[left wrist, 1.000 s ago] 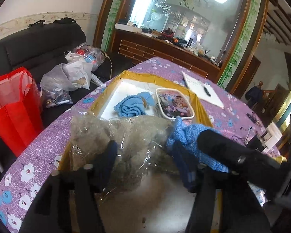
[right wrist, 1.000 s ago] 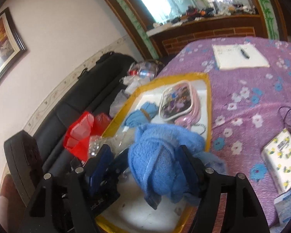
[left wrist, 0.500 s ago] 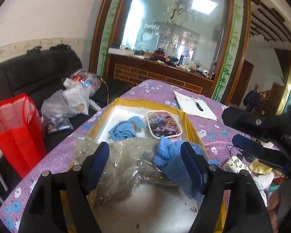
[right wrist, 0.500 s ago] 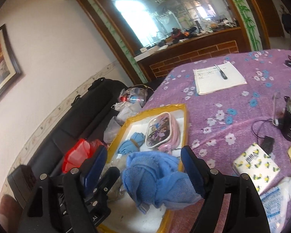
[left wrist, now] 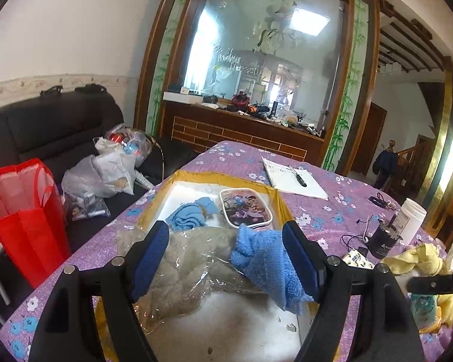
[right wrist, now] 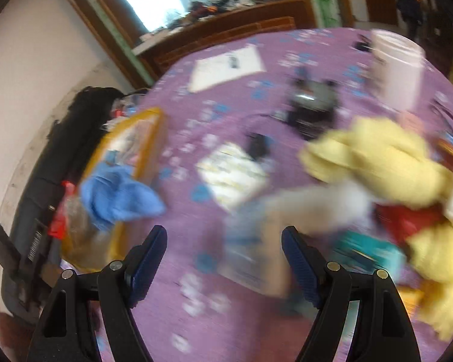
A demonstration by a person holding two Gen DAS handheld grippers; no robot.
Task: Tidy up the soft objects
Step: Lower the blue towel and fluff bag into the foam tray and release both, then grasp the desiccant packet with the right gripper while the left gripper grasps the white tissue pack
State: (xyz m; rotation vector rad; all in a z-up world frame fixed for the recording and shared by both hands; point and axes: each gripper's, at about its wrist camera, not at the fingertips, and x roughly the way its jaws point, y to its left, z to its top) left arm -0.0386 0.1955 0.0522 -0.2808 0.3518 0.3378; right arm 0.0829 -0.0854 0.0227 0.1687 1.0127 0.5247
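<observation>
Blue towel (left wrist: 265,265) lies in the tray (left wrist: 226,325) between the wide-spread left claw (left wrist: 226,259), touched by neither pad.

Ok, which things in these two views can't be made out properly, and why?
- Right wrist view: motion blur smears the yellow plush and the red and teal items beside it; none can be identified.
- Left wrist view: the clear bag's contents are veiled by crinkled plastic and the left gripper's fingers.
- Left wrist view: writing on the notepad is too small.
- Left wrist view: the right gripper is cut off by the edge.
</observation>
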